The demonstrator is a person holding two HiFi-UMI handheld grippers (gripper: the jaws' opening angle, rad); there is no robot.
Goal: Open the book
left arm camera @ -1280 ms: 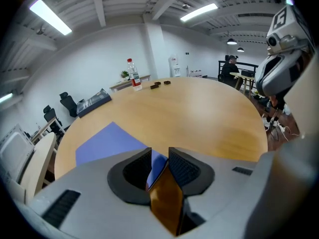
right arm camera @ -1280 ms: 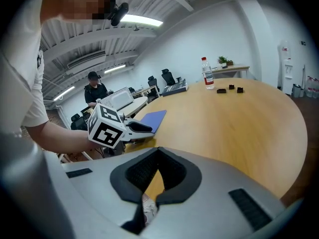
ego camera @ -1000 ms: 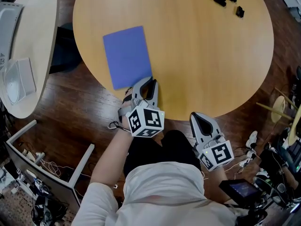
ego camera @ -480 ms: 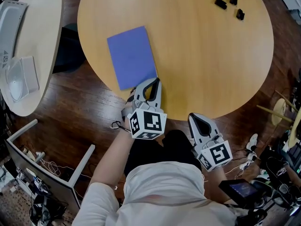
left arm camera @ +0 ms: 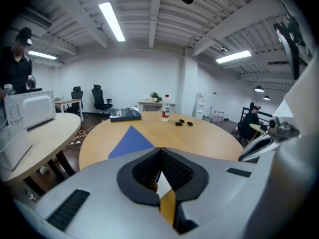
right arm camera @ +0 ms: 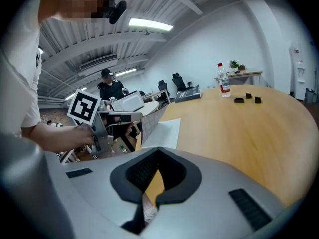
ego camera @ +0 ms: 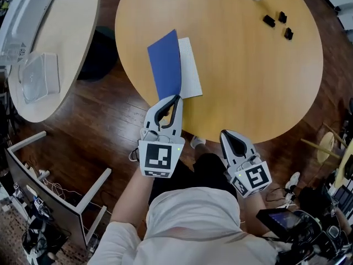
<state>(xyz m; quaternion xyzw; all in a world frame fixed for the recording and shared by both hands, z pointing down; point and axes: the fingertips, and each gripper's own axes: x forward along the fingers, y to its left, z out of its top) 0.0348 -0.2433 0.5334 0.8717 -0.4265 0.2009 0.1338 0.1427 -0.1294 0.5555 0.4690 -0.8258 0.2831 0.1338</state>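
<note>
With its jaws just clamped on the near corner of the blue cover (ego camera: 164, 65), the left gripper (ego camera: 175, 100) has raised it off a white page (ego camera: 190, 65), so the book (ego camera: 187, 87), lying near the left edge of the worktop (ego camera: 248, 76), is partly open; the right gripper (ego camera: 229, 136) waits with jaws closed and empty.

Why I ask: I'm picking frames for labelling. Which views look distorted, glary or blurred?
Both gripper views bend like a fisheye, with dark corners; ceiling lights glare in the left gripper view; the head view is sharp and evenly lit, the book crisp.
</note>
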